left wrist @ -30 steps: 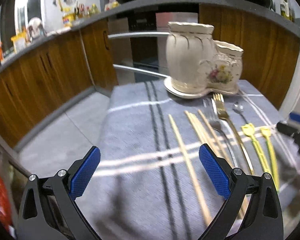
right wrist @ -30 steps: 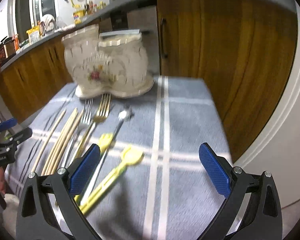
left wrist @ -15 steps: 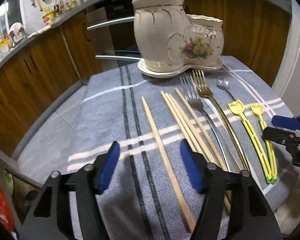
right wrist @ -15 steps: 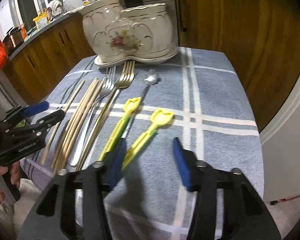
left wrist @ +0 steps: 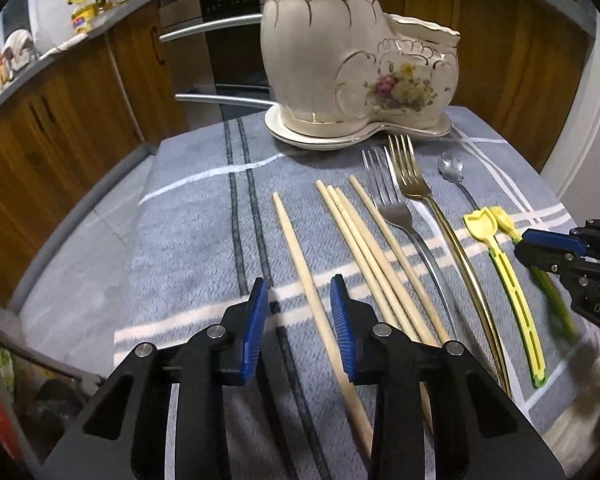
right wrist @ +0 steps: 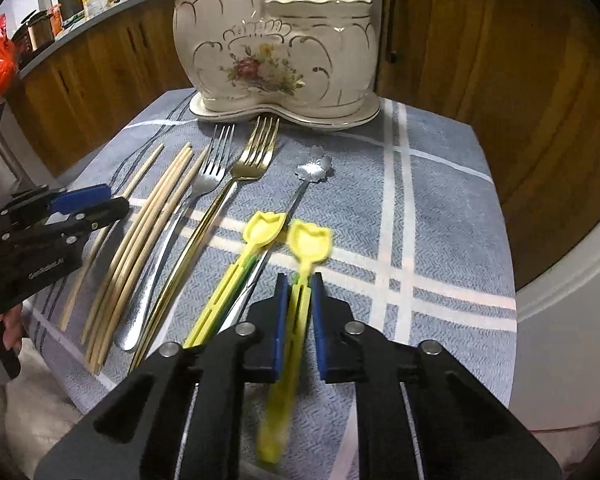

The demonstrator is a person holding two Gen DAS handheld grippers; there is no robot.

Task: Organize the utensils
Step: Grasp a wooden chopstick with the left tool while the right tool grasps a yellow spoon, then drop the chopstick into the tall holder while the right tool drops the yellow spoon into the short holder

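My right gripper (right wrist: 299, 280) is shut on the right yellow tulip-topped utensil (right wrist: 309, 240), whose handle is blurred. The second yellow utensil (right wrist: 260, 230) lies beside it on the grey cloth. My left gripper (left wrist: 298, 292) is partly closed, its pads either side of the leftmost chopstick (left wrist: 300, 256), with a gap still showing. More chopsticks (left wrist: 364, 240), a silver fork (left wrist: 396, 208), a gold fork (left wrist: 416, 188) and a flower-headed spoon (left wrist: 452, 168) lie in a row. The cream ceramic two-pot holder (left wrist: 340, 60) stands at the table's far side.
The small table's grey striped cloth (left wrist: 204, 216) drops off on all sides. Wooden cabinets (left wrist: 60, 112) and an oven (left wrist: 220, 40) stand behind. A white wall or appliance (right wrist: 572, 340) is close on the right.
Both grippers moved down and forward onto the utensils and closed: the right one clamped the right yellow utensil and shifted it, the left one narrowed around the leftmost chopstick.
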